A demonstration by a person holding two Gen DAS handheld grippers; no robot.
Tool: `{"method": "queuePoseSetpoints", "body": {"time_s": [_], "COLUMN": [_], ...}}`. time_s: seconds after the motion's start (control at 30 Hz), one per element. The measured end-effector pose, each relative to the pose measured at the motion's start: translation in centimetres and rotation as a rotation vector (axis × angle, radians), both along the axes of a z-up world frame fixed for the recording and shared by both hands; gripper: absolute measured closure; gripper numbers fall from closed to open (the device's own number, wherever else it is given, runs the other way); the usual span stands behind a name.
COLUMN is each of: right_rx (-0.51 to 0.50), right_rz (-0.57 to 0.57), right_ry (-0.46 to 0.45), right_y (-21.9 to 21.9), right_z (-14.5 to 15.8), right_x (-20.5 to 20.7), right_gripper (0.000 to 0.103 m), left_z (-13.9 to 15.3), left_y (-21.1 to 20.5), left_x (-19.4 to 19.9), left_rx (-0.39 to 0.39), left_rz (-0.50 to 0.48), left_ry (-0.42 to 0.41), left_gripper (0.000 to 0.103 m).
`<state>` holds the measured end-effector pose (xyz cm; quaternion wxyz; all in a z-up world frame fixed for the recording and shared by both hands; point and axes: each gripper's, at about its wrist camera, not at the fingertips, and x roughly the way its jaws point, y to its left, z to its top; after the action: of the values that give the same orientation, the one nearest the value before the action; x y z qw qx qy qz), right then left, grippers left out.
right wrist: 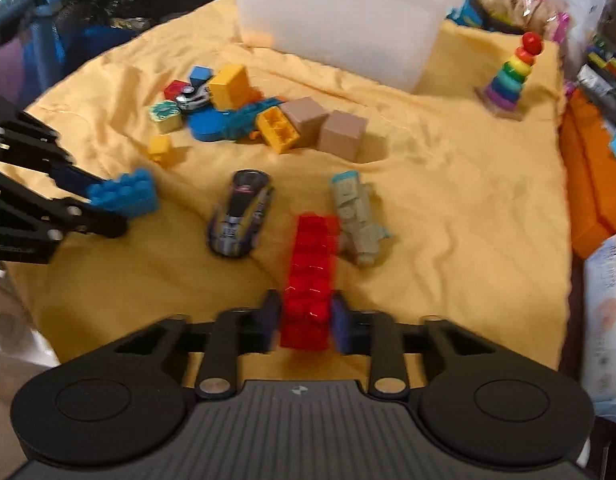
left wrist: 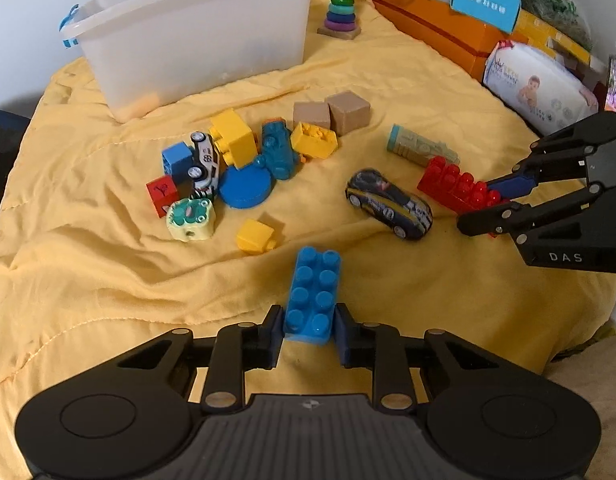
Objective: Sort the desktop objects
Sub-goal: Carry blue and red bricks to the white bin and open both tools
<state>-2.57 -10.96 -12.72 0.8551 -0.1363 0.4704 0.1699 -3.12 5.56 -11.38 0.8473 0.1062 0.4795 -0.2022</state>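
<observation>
Left gripper (left wrist: pixel 309 330): jaws narrowed onto the near end of the blue brick (left wrist: pixel 314 294), one pad against each long side; the brick runs straight ahead from the jaws and lies on the yellow cloth (left wrist: pixel 108 280).
Right gripper (right wrist: pixel 304 326): jaws drawn in around the near end of the red brick (right wrist: pixel 312 276), pads at both its sides; this view is blurred, so I cannot tell whether the pads press on it.
Red brick: long and studded, stretching forward from the right jaws; its far end lies just beside the grey-green toy (right wrist: pixel 358 220).
Dark toy car (right wrist: pixel 242 214): ahead and left of the right jaws, near the red brick, on the cloth.
Small yellow block (left wrist: pixel 255 236): ahead and slightly left of the left jaws, just beyond the blue brick's far end.
Toy cluster: further ahead and left of the left jaws; a blue disc (left wrist: pixel 246 188), teal toy (left wrist: pixel 278 150), white toy car (left wrist: pixel 204 160), larger yellow bricks, a red cube (left wrist: pixel 162 194) and a pale green-topped piece (left wrist: pixel 191 220), close together.
Wooden cubes (left wrist: pixel 332 114): two, side by side, beyond the cluster.
White bin (left wrist: pixel 196 36): far ahead of both jaws, at the back of the cloth.
Ring stacker (left wrist: pixel 341 2): upright, right of the bin.
Orange box (left wrist: pixel 436 28): far right of the left jaws, at the cloth's edge.
</observation>
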Motion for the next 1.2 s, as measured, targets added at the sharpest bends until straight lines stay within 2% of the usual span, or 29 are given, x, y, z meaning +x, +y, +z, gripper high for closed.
{"method": "queuePoseSetpoints", "body": {"time_s": [0.17, 0.27, 0.43, 0.67, 0.8, 0.9, 1.07, 1.13, 1.2], "right_rx": [0.033, 0.052, 0.087, 0.11, 0.121, 0.117, 0.081, 0.059, 0.052], "right_rz": [-0.002, -0.004, -0.017, -0.018, -0.024, -0.038, -0.107, -0.11, -0.121], "right_ry": [-0.029, -0.086, -0.179, -0.342, -0.372, -0.365, -0.297, -0.26, -0.234], "right_y": [0.1, 0.1, 0.1, 0.9, 2.2, 2.9, 3.4, 3.7, 3.7], "right_z": [2.4, 4.7, 8.2, 13.9, 15.6, 15.7, 12.8, 11.2, 10.4], "right_x": [1.0, 2.3, 6.2, 13.3, 17.4, 20.0, 24.5, 25.5, 25.7], "right_gripper": [0.076, 0.076, 0.076, 0.076, 0.076, 0.076, 0.076, 0.075, 0.07], "left_z": [4.4, 7.6, 12.1, 16.7, 17.2, 15.7, 10.8, 9.2, 9.0], "left_y": [0.5, 0.6, 0.3, 0.3, 0.2, 0.4, 0.6, 0.6, 0.7], "left_x": [1.6, 3.5, 7.6, 14.3, 18.7, 22.3, 26.6, 27.3, 27.1], "left_rx": [-0.038, -0.065, -0.07, -0.062, -0.058, -0.022, 0.021, 0.048, 0.034], "left_rz": [0.008, 0.028, 0.047, 0.121, 0.151, 0.178, 0.225, 0.253, 0.25], "left_ry": [-0.104, -0.192, -0.331, -0.47, -0.456, -0.418, -0.252, -0.223, -0.212], "left_gripper": [0.076, 0.076, 0.076, 0.076, 0.076, 0.076, 0.075, 0.073, 0.067]}}
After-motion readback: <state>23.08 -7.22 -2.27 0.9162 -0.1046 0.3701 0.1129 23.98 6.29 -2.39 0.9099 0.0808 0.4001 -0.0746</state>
